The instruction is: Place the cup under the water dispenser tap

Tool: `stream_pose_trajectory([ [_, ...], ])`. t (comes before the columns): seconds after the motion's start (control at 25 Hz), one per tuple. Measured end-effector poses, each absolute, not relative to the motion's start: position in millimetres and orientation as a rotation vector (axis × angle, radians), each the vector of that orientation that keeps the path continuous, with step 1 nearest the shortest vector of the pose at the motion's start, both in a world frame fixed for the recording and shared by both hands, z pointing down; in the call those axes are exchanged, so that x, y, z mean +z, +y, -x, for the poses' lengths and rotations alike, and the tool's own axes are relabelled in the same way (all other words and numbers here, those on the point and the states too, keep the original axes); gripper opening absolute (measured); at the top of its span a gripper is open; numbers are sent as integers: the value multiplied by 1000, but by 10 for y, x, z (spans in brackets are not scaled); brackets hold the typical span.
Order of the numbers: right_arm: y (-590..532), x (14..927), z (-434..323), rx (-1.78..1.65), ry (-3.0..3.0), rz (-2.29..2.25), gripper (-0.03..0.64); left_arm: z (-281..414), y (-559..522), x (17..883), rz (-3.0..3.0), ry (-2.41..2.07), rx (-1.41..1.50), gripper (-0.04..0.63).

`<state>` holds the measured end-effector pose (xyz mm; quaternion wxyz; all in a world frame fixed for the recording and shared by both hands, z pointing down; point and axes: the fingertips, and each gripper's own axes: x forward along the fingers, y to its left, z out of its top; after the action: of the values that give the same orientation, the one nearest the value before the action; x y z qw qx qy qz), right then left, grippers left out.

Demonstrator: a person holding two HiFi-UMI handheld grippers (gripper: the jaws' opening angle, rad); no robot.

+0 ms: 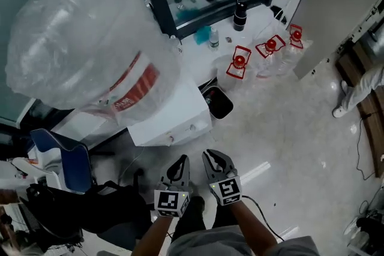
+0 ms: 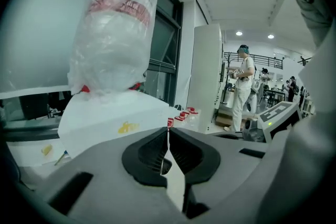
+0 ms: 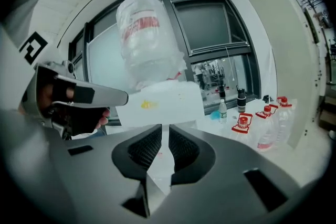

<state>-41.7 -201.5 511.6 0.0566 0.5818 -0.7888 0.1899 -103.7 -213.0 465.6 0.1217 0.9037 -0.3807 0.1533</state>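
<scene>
water dispenser (image 1: 171, 114) lies straight ahead, slightly left of both tools; left tool (image 1: 180, 163) nearer. left tool jaws together, right tool (image 1: 216, 160) a slit apart, both empty. cup not seen in any view.

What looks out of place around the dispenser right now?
No cup shows anywhere; left tongs and right tongs are both empty. The bottle atop the dispenser is wrapped in crinkled plastic film.
</scene>
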Motion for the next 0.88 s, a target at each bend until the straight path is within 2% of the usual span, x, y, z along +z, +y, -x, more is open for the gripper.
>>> stream_pose_trajectory([
  [0.44, -1967, 3895, 393, 430, -2441, -1826, 12, 1045, -2182, 3615, -2663, -1206, 285, 14],
  [0.88, -1941, 3453, 489, 319, -2491, -1801, 12, 1220, -2163, 3266, -2694, -1272, 236, 14],
])
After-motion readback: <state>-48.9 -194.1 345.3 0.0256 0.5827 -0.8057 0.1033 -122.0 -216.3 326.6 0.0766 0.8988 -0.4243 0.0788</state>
